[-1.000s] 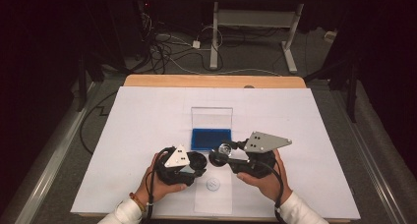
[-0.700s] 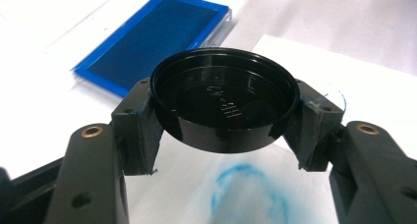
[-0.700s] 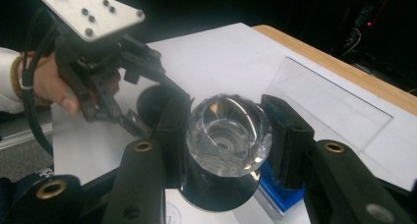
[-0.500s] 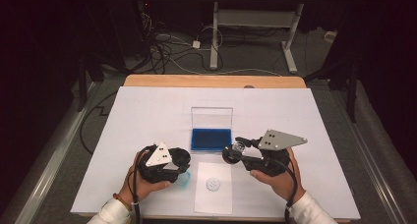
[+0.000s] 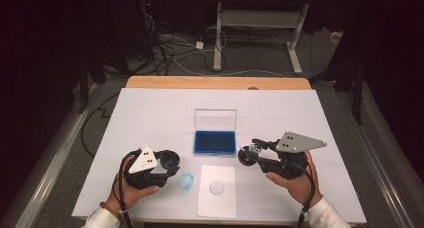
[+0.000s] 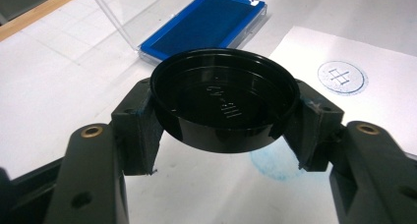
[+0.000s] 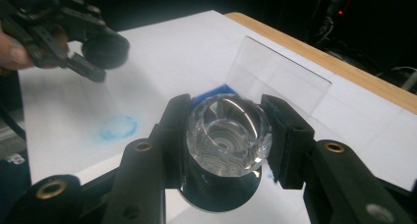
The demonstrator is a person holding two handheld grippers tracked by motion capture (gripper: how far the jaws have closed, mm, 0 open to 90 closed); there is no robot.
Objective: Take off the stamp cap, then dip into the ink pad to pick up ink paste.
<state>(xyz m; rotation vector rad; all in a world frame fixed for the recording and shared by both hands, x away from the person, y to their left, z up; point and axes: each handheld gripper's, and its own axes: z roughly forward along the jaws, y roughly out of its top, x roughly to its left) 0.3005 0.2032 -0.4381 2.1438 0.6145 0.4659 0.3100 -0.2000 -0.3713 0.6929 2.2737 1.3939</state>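
Our left tool [image 6: 223,135] clamps the black cap [image 6: 225,98] at lower left; our right tool [image 7: 226,140] clamps the clear-handled stamp [image 7: 227,135] at lower right.

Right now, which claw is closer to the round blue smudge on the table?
The left. The left claw, holding a black cap, sits right beside the blue smudge, up and to its left. The right claw, gripping a clear stamp, is well off past the stamped paper.
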